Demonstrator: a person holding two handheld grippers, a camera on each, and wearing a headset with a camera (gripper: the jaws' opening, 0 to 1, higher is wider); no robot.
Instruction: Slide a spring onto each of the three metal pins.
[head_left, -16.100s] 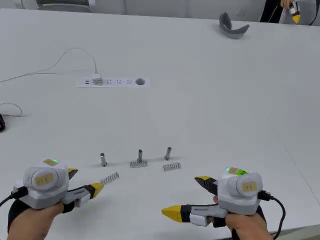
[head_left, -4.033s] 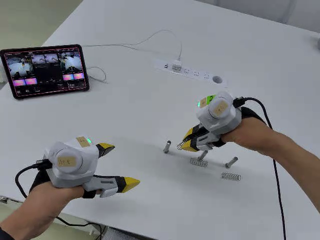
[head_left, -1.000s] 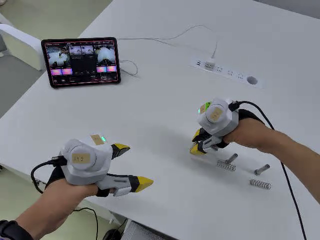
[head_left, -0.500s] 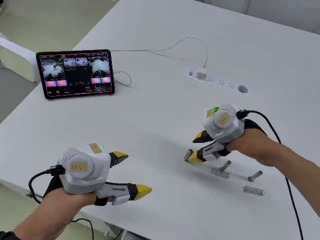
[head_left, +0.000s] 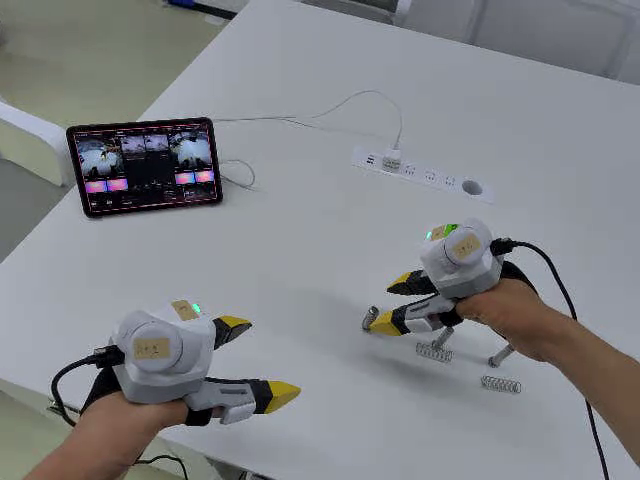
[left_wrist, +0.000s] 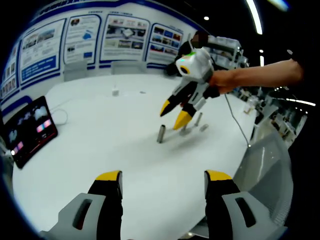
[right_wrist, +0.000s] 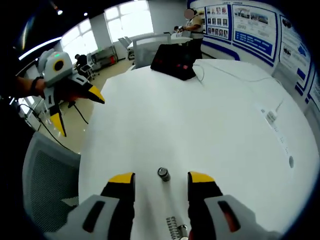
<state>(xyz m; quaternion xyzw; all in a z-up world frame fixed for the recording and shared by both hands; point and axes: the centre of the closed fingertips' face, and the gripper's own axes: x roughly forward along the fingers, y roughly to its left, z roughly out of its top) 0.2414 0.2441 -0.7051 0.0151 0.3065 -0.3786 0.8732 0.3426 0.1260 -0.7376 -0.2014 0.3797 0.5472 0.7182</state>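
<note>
My left tongs (head_left: 258, 360) hang nearest me, jaws wide apart and empty, well short of the work. Further out my right tongs (head_left: 392, 303) are open too, holding nothing, their tips just beside the first pin (head_left: 370, 317), which stands just ahead of the gap between them. Whether a spring already sits on it I cannot tell. Under that tool's body a loose spring (head_left: 433, 351) lies against the foot of the middle pin (head_left: 443, 337), and by my wrist a second spring (head_left: 500, 384) lies near the third pin (head_left: 500, 355). The danger I see is this: as I swing round for a spring, a jaw tip could clip the first pin and topple it. Pinching a spring that touches its pin could also tip that pin or flick the spring away across the worktop (head_left: 300, 230).
</note>
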